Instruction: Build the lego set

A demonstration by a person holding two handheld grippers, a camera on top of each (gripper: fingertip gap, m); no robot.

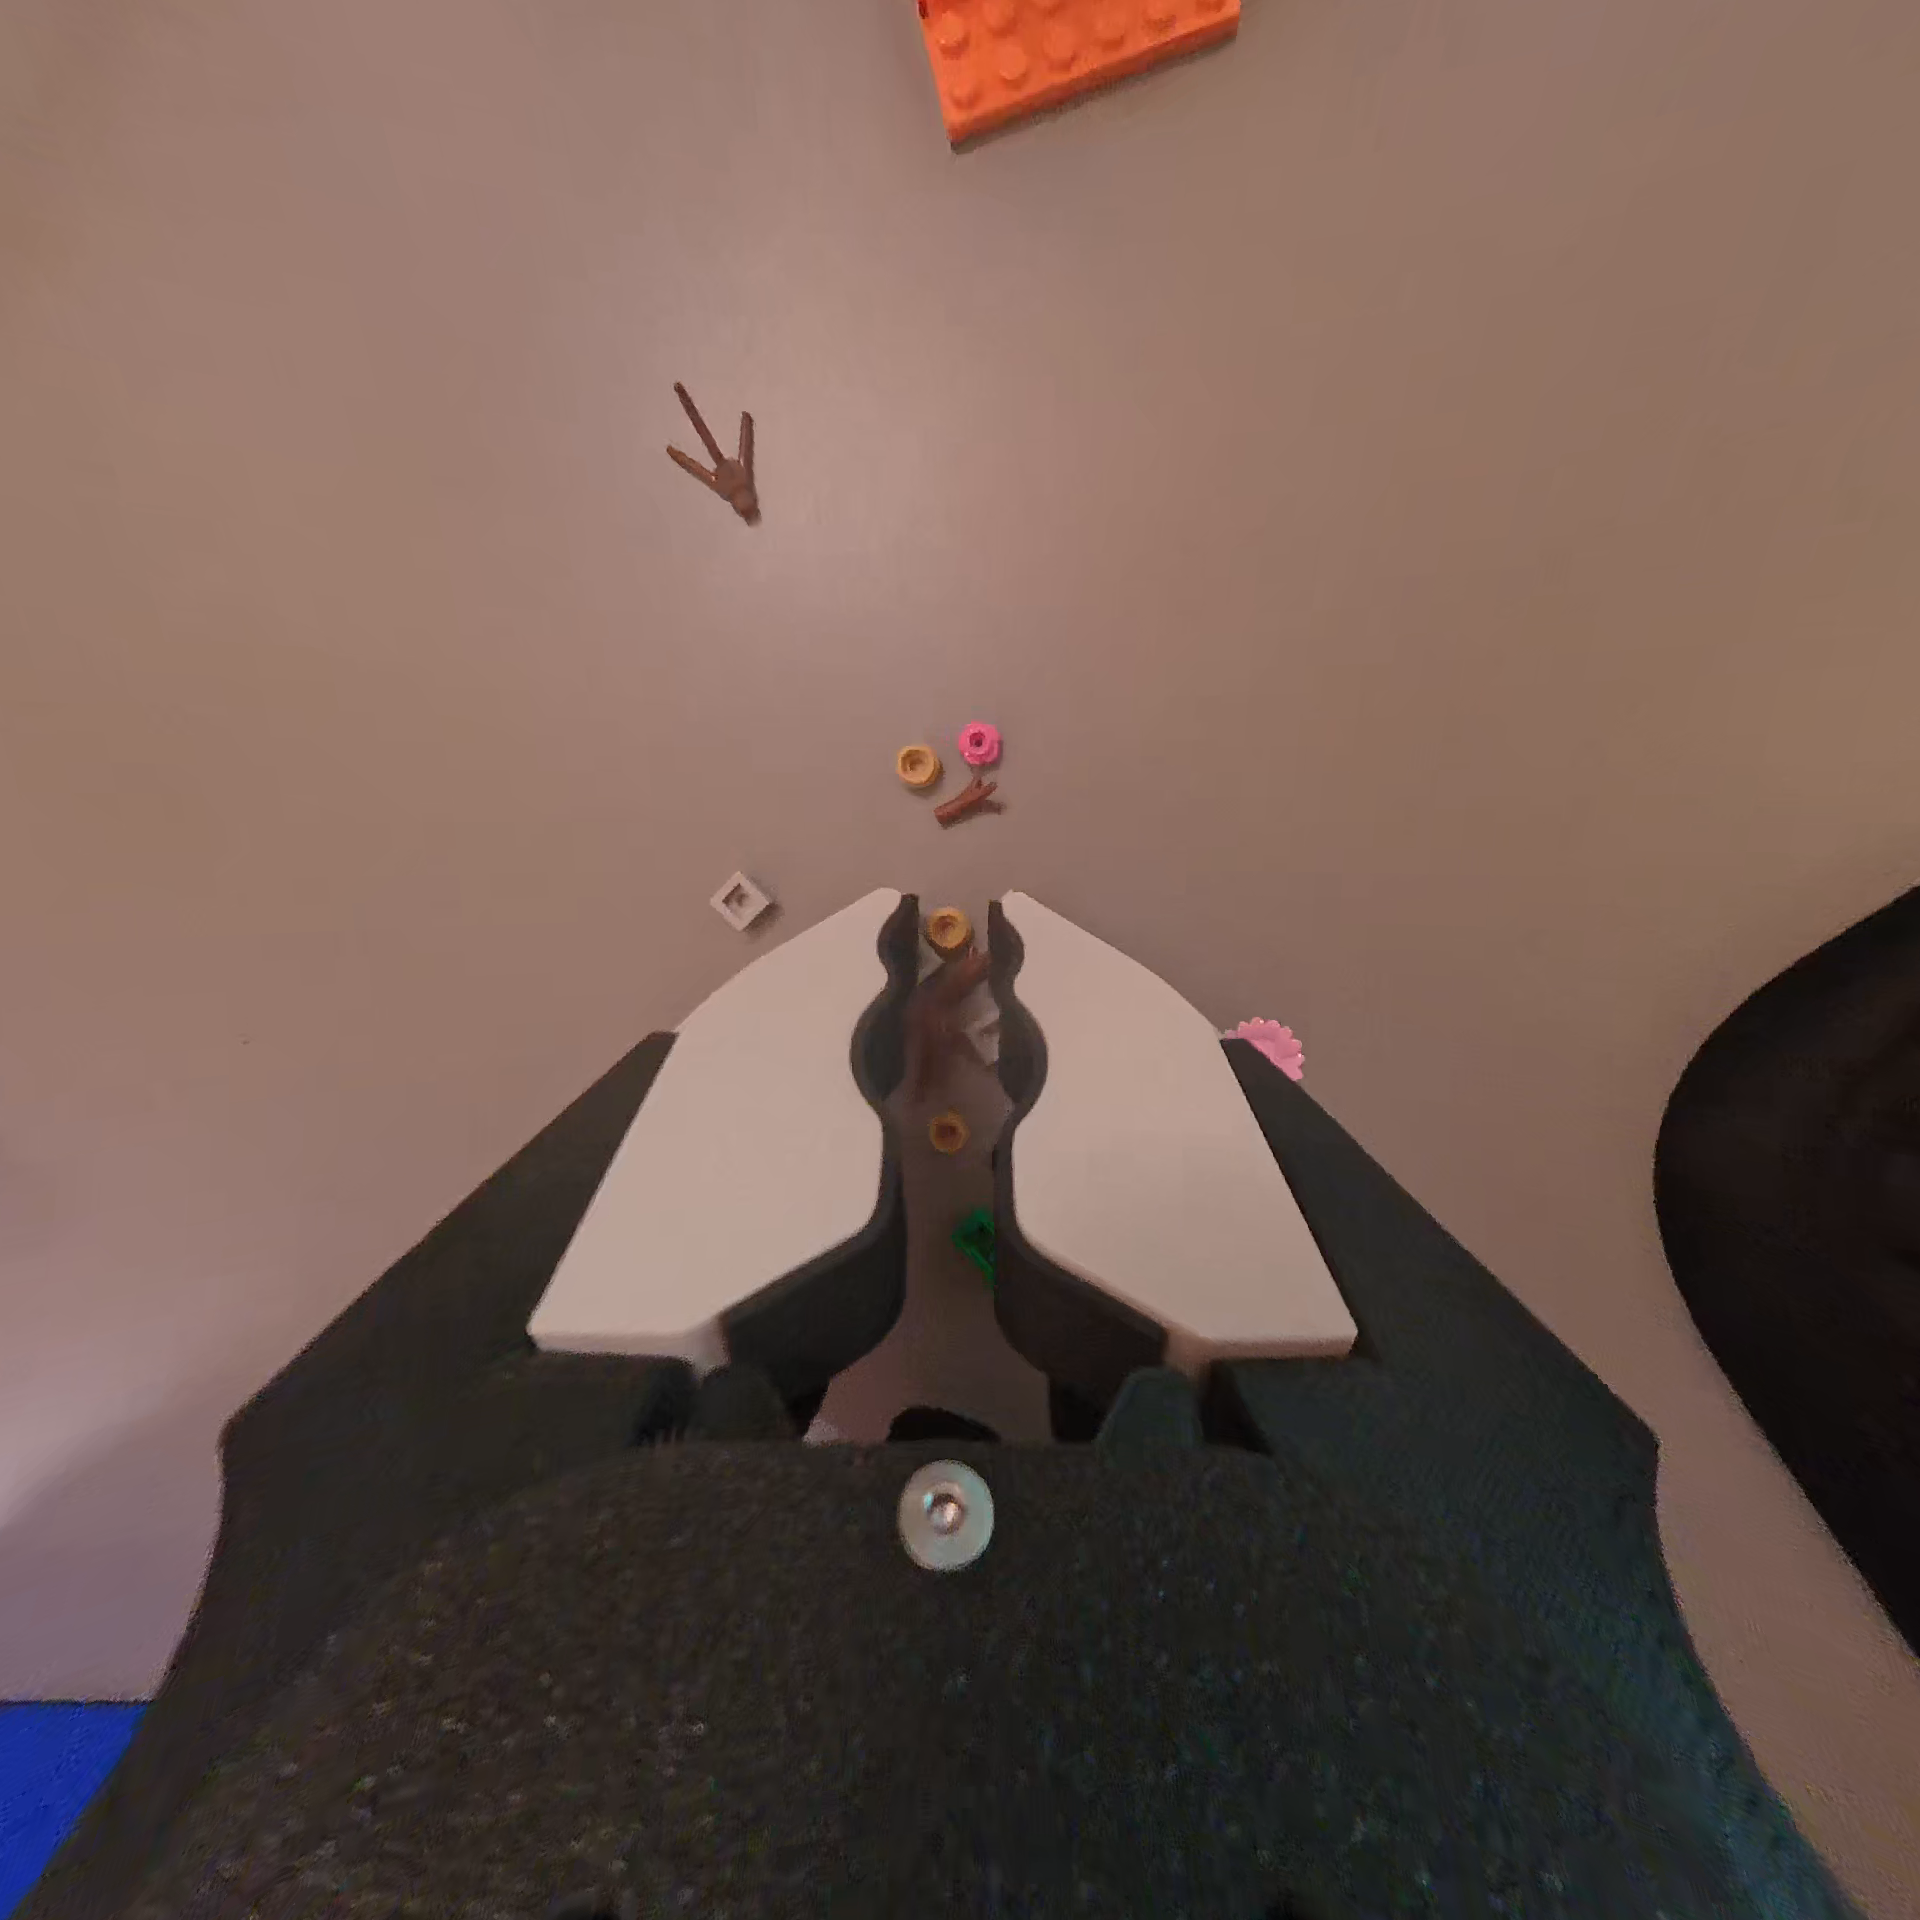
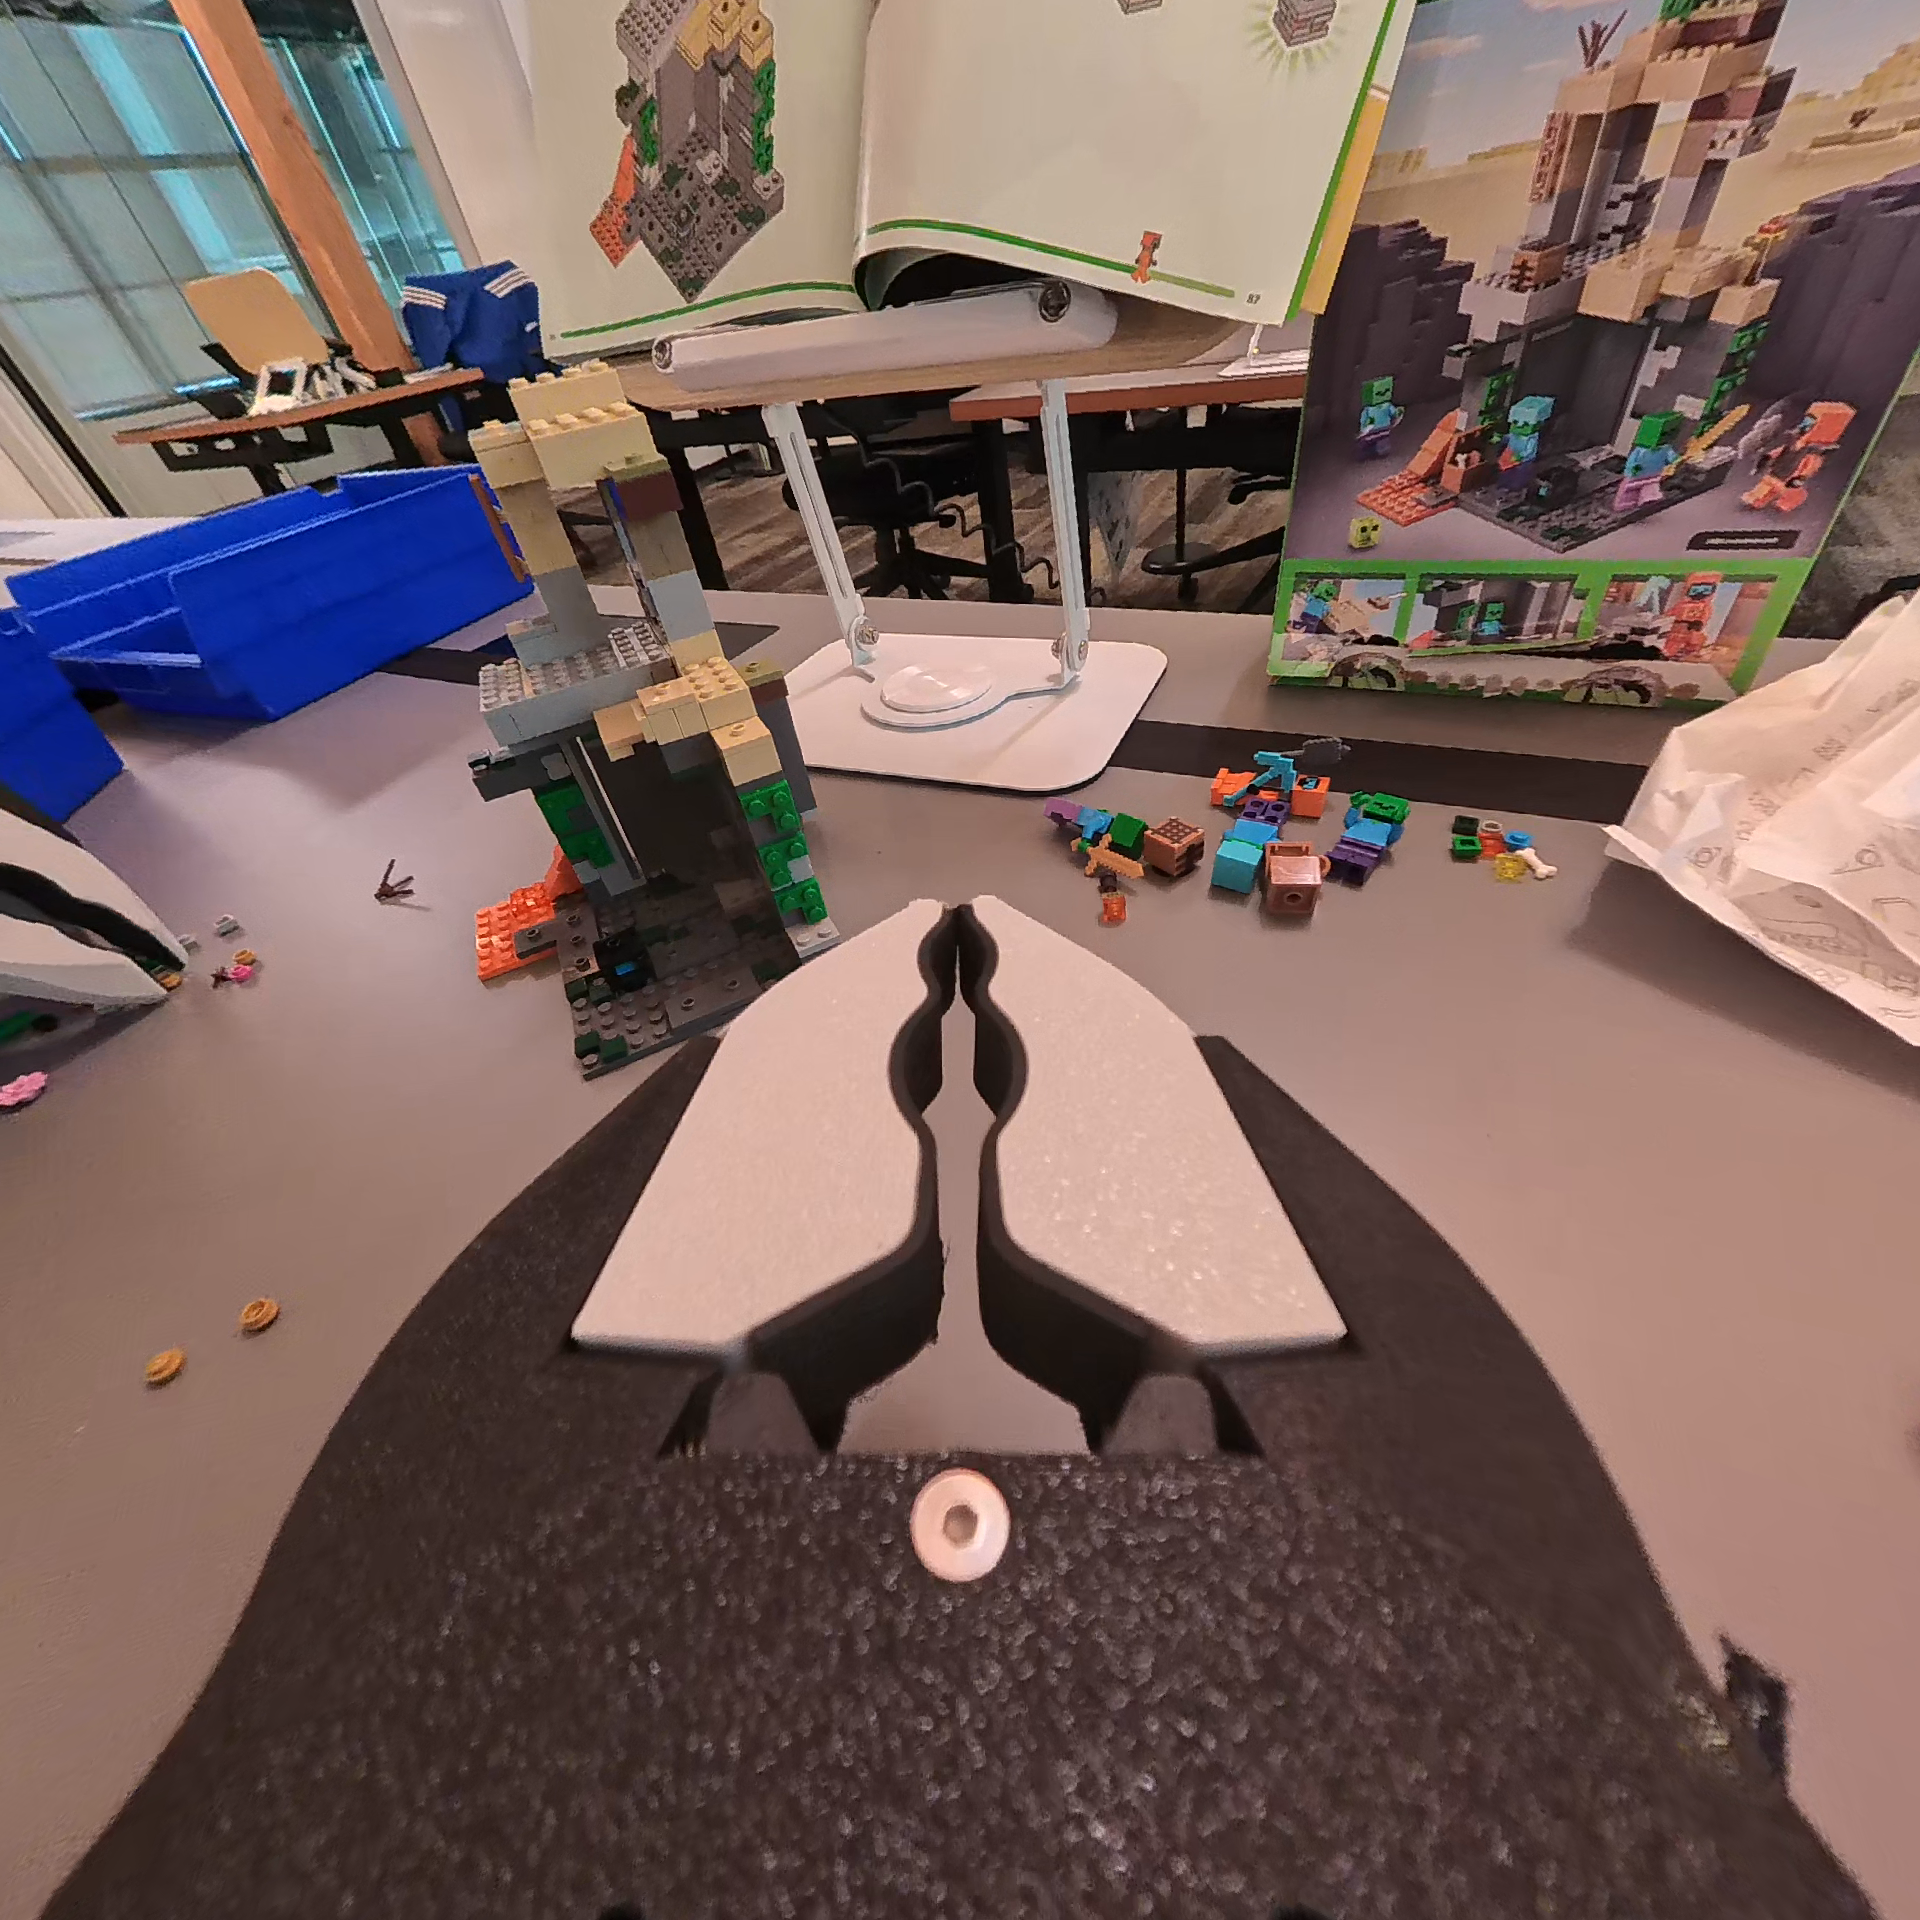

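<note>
My left gripper point(image 1: 953, 906) hangs low over the grey table, jaws a narrow gap apart. Through the gap I see a tan round stud point(image 1: 948, 928), a brown branch piece point(image 1: 940, 1023), a second tan stud point(image 1: 948, 1132) and a green piece point(image 1: 977, 1242) lying on the table. Just ahead lie a tan stud point(image 1: 917, 766), a pink flower point(image 1: 980, 741) and a small brown stem point(image 1: 968, 802). My right gripper point(image 2: 956, 914) is shut and empty, in front of the half-built tower point(image 2: 644, 748). The left gripper also shows at the left edge of the right wrist view point(image 2: 156, 966).
A three-pronged brown branch point(image 1: 717, 457), a grey square tile point(image 1: 744, 900) and the model's orange plate point(image 1: 1081, 62) lie ahead. Two tan studs point(image 2: 258, 1315) sit front left. Minifigures and loose pieces point(image 2: 1247, 842), a booklet stand point(image 2: 977, 717), the set box point(image 2: 1579, 364), a paper bag point(image 2: 1787, 810) and blue bins point(image 2: 260, 592) ring the table. The left gripper's tips are roughly 40 cm from the right gripper's. My right gripper's tips are some 15 cm from the half-built tower point(image 2: 644, 748).
</note>
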